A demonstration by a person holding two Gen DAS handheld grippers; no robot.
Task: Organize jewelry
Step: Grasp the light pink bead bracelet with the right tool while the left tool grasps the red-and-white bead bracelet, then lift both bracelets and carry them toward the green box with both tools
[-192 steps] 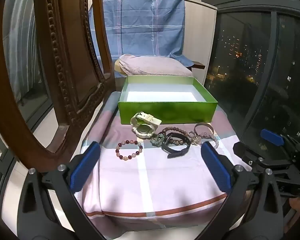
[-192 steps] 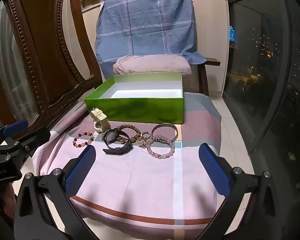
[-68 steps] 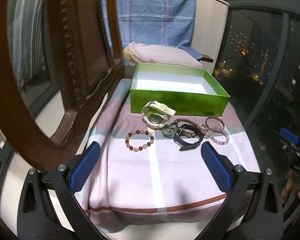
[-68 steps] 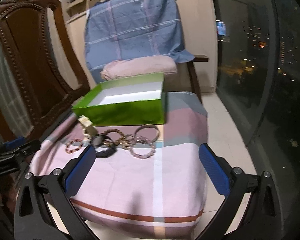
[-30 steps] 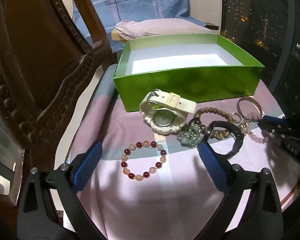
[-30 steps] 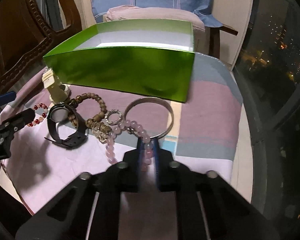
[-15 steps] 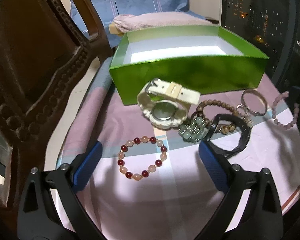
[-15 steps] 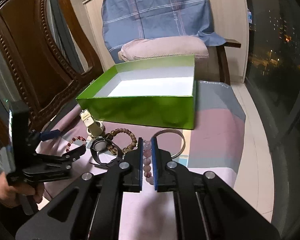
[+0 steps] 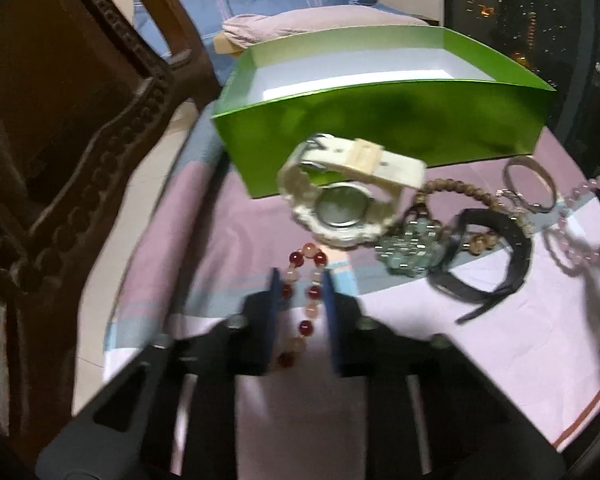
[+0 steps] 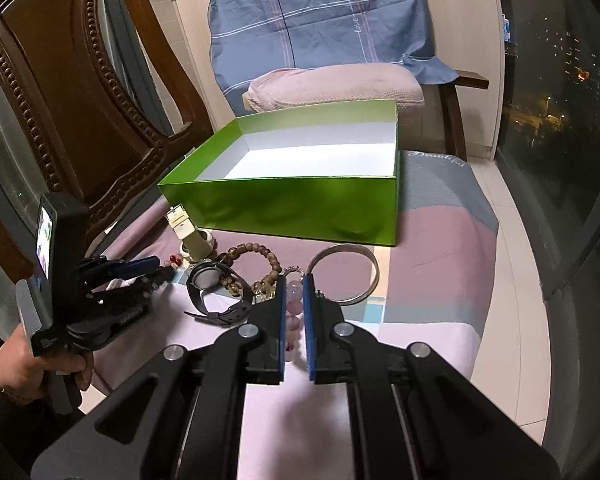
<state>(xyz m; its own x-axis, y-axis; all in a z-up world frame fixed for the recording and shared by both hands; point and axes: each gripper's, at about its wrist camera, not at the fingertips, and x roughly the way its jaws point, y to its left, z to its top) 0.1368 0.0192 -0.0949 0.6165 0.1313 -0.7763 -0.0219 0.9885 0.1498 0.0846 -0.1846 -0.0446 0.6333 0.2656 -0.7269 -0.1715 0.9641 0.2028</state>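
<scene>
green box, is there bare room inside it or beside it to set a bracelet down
The green box has a bare white floor. The cloth right of it is bare too. In front it is crowded: white watch, black band, silver bangle.

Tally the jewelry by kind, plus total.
Watches: 2, white watch, black watch
Bead bracelets: 3, red bead bracelet, brown bead bracelet, pink bead bracelet
Metal bangle: 1
Green charm: 1
Small silver ring: 1
Total: 8
</scene>
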